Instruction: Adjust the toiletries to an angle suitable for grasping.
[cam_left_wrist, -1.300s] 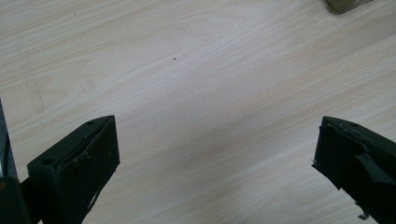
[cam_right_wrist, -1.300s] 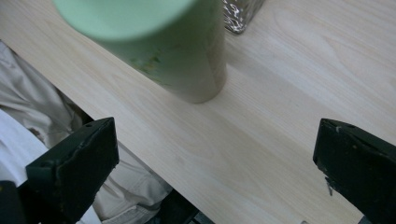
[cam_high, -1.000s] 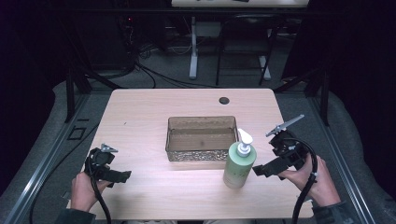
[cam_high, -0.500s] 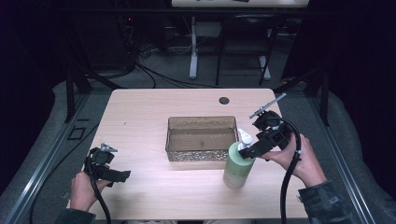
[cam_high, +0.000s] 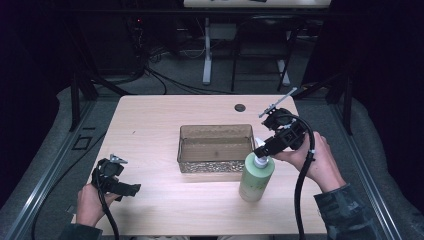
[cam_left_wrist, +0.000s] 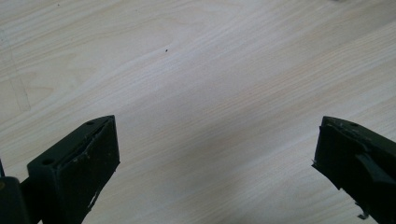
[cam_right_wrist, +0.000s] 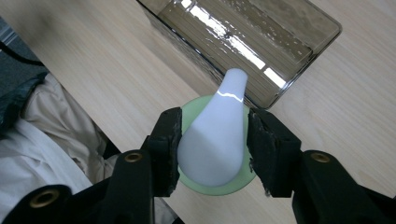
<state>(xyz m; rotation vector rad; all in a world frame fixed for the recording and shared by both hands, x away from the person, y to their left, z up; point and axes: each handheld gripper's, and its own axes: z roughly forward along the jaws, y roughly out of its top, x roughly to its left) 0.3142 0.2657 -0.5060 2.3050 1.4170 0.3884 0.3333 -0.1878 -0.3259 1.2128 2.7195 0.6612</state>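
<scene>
While the bottle (cam_high: 256, 177) stands just right of the bin (cam_high: 216, 148) | right gripper (cam_right_wrist: 212, 149) above it, jaws just closing, apparently clamping its white pump (cam_right_wrist: 216, 135) | left gripper (cam_left_wrist: 210, 158) released over table (cam_left_wrist: 196, 70).

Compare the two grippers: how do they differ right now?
The left gripper has its jaws wide apart over bare table, with nothing between them; the right gripper has just been closing, and its pads press the white pump head of the green bottle. The left sits low near the table's edge; the right is raised above the bottle. Both are black and hand-held.
</scene>
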